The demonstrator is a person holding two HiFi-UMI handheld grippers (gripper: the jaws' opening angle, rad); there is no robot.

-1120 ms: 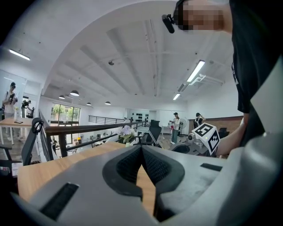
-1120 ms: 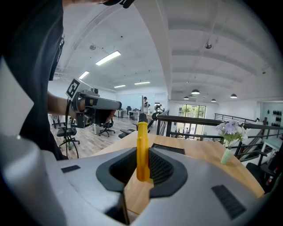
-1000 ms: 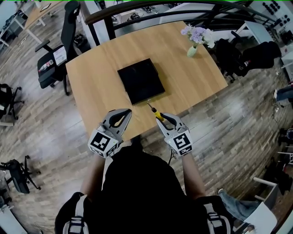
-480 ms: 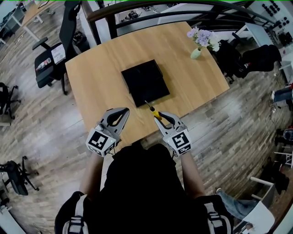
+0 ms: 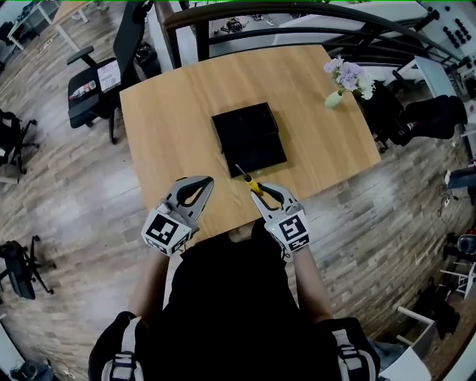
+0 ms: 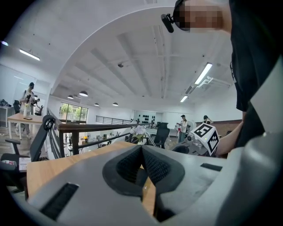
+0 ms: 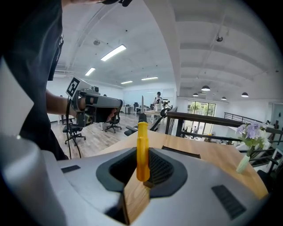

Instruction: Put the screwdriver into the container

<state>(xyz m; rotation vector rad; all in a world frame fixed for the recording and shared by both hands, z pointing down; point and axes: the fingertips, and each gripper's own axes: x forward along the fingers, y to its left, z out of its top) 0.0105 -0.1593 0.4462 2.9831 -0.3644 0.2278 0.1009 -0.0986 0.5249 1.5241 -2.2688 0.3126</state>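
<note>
A screwdriver with a yellow handle and black collar sticks up and forward from my right gripper, which is shut on it over the table's near edge. Its metal tip points at the near edge of the black square container lying flat mid-table; that container shows as a dark slab in the right gripper view. My left gripper hovers at the near table edge, left of the screwdriver, its jaws pressed together with nothing between them.
The wooden table carries a small vase of pale flowers at its far right corner. Black office chairs stand at the far left. A dark railing runs behind the table. Wood floor surrounds it.
The head view has shifted, so table and container now sit farther right in the picture. The screwdriver tip has come a little closer to the container's near edge. Both grippers keep their grip states.
</note>
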